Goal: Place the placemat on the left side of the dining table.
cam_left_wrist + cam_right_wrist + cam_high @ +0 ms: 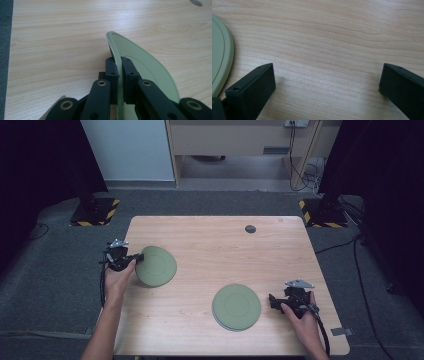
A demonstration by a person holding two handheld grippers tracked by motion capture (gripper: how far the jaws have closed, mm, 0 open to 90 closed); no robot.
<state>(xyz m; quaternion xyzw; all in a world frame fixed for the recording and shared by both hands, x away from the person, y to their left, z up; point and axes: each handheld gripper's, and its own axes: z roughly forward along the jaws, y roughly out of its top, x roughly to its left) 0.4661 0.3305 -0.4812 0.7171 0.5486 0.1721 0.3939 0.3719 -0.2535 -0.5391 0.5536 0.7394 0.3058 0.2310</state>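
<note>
A pale green round plate (157,266) is tilted at the left of the wooden table (220,240), one edge raised. My left gripper (136,258) is shut on its near rim; in the left gripper view the two black pads (111,71) pinch the thin green plate (147,67) edge-on. A second green plate (236,306) lies flat at the front centre, seemingly on top of another. My right gripper (274,301) rests just right of that stack, open, its jaws wide apart over bare wood in the right gripper view (327,85), with the plate's rim (220,62) at the left.
A small dark round disc (250,229) sits near the table's far edge. Grey carpet surrounds the table, with black stands on hazard-striped bases (95,210) at both far corners and cables (367,290) on the right floor.
</note>
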